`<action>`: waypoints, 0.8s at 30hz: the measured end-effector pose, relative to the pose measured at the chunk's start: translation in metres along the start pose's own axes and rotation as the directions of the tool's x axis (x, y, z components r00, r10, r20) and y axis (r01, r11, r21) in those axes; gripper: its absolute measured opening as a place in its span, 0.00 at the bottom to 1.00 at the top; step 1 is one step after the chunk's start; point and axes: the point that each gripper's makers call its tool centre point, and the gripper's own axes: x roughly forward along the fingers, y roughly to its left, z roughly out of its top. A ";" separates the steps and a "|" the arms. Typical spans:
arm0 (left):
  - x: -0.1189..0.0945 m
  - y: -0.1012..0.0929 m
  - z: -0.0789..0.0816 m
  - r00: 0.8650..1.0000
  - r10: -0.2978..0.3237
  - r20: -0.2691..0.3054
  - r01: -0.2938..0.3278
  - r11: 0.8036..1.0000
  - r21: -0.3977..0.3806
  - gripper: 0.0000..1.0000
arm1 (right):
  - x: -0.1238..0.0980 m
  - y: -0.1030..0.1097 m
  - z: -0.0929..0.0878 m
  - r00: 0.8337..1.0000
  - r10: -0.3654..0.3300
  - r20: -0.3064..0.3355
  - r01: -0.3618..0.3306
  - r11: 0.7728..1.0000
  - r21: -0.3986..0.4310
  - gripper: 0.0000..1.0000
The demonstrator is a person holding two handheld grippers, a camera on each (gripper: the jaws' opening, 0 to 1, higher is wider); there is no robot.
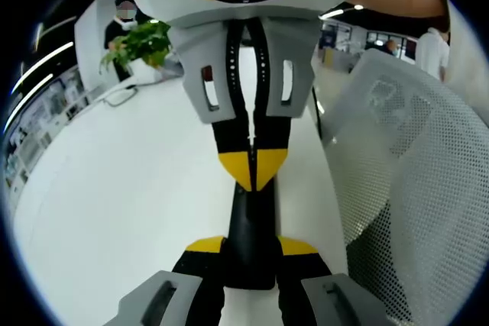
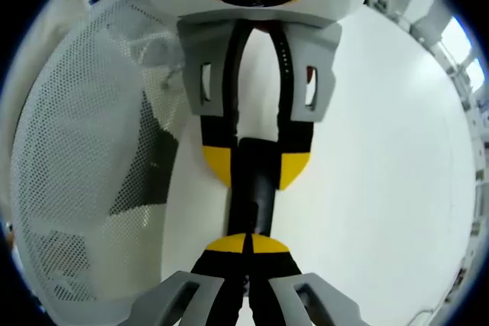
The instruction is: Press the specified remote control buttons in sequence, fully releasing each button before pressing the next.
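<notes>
A slim black remote control (image 1: 250, 223) lies lengthwise between the two grippers, above the white table (image 1: 130, 211). My left gripper (image 1: 251, 246) is shut on the remote's near end, one yellow-tipped jaw on each side. The right gripper (image 1: 253, 167) comes in from the top of the left gripper view, its jaws shut together and their yellow tips resting on the remote's top face. In the right gripper view the same remote (image 2: 256, 192) runs from my right gripper (image 2: 248, 244), shut with its tips on it, up to the left gripper (image 2: 256, 164) clamped around its far end. The buttons are hidden.
A white mesh chair back (image 1: 412, 181) stands close beside the table edge, and shows as the mesh chair (image 2: 84, 150) in the right gripper view. A potted green plant (image 1: 141, 42), a pair of glasses (image 1: 119, 96) and a standing person (image 1: 122, 17) are at the table's far end.
</notes>
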 end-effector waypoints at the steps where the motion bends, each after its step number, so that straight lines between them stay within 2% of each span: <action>1: 0.000 0.000 0.000 1.000 0.000 0.000 0.000 1.000 0.000 0.24 | 0.000 0.000 0.000 1.000 -0.001 0.001 0.001 1.000 0.001 0.00; 14: 0.000 -0.001 0.001 1.000 0.000 -0.002 0.000 1.000 0.000 0.24 | -0.014 -0.001 0.004 0.999 -0.035 0.033 0.034 0.999 0.024 0.00; 24: 0.000 -0.002 0.001 1.000 0.002 -0.001 -0.002 1.000 -0.001 0.24 | -0.015 0.004 0.006 0.998 -0.050 0.032 0.049 0.999 0.011 0.00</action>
